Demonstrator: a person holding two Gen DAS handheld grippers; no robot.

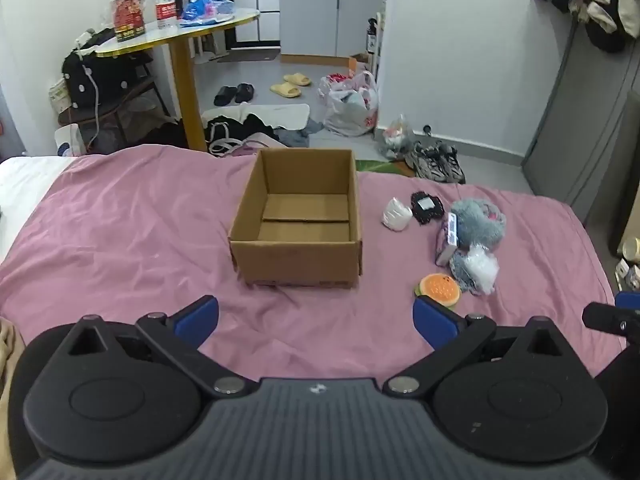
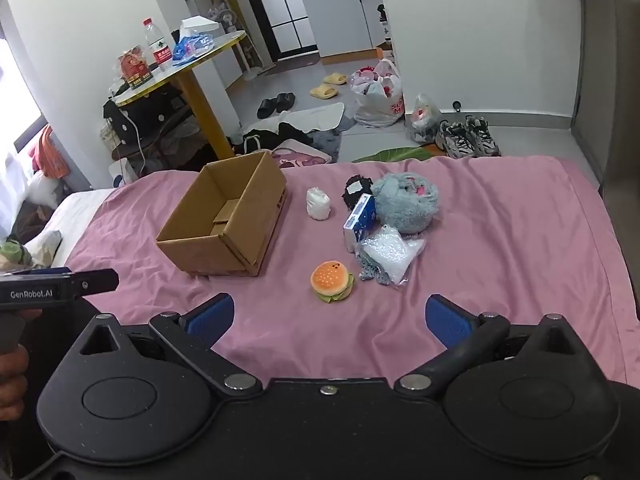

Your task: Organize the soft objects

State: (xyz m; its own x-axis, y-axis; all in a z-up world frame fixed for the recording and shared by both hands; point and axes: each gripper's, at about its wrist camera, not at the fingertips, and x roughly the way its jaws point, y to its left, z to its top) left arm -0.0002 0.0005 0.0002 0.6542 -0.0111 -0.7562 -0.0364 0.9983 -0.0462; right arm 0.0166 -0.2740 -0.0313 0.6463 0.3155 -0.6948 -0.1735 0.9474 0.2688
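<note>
Both grippers hovered over the near edge of the bed [image 1: 120,216], pink sheet, pointing down at it. Left gripper [image 1: 316,316]: jaws spread wide, nothing between them. Right gripper [image 2: 330,320]: same, wide apart, empty.

Landmark: cardboard box [image 1: 296,216], open top, nothing inside, mid-bed.

- Burger plush [image 2: 332,280] sat nearest, right of the box's near corner, apart from it.
- Just behind the burger: clear plastic bag [image 2: 390,254] lying on a grey knit item, touching a blue-and-white carton [image 2: 360,220].
- Behind those, right of the box: grey fluffy plush [image 2: 406,206], touching the carton.
- Black lacy item [image 2: 356,190] beside the fluffy plush, on its box side.
- White rolled bundle [image 2: 318,204] between that cluster and the box, touching neither.
- Nothing lay between either gripper and the box or pile, bare sheet only.

Beyond the bed, past the box: clothes on the floor, yellow-legged round surface [image 1: 180,36] with a water bottle [image 1: 165,0], slippers, plastic bags, sneakers [image 2: 468,136].

View differences: right wrist showed the burger's face and full bun, plus the left gripper's body and a hand [image 2: 12,380] at its left edge. Left wrist had the burger partly cut off by its own finger, but looked straight into the box and caught hanging clothes at the upper right.
</note>
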